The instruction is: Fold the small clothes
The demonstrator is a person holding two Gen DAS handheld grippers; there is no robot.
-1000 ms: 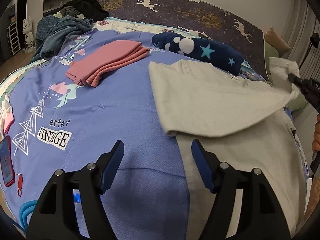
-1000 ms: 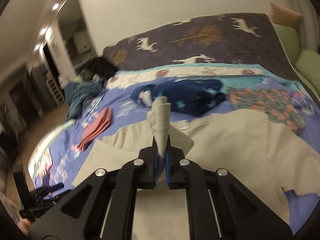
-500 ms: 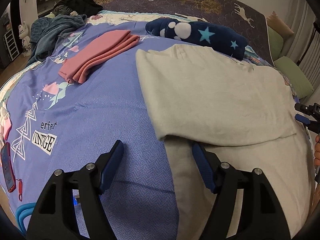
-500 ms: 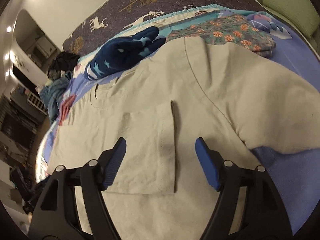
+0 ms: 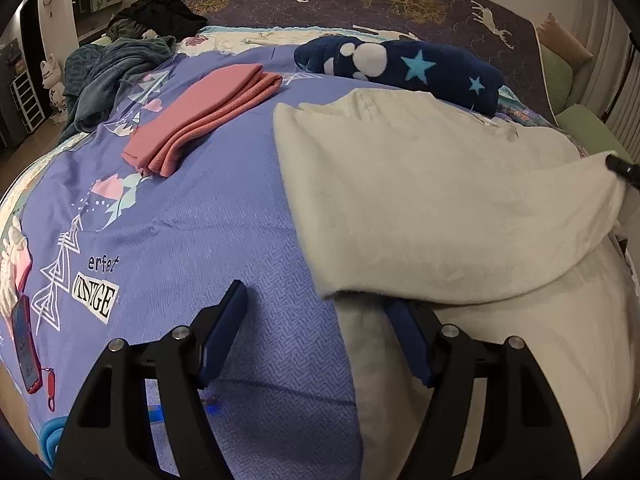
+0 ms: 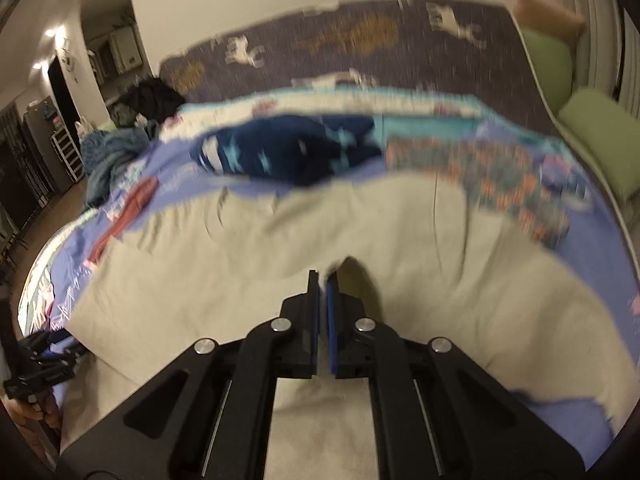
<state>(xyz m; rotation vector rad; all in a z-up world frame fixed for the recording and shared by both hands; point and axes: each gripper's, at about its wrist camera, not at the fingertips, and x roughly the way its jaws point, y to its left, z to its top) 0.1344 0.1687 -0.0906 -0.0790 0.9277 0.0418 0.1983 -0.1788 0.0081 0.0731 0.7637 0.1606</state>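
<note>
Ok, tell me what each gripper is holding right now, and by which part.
The right gripper pinches a raised fold of the beige shirt. The left gripper is open, holding nothing.

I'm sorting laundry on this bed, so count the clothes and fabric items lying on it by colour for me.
Beige: 1, the beige shirt, pinched by the right gripper
Pink: 1, the folded pink garment
Navy with stars: 1, the navy fleece bundle
Teal: 1, the crumpled teal blanket
Black: 1, the black garment
Floral: 1, the floral-print garment
Total: 6
</note>
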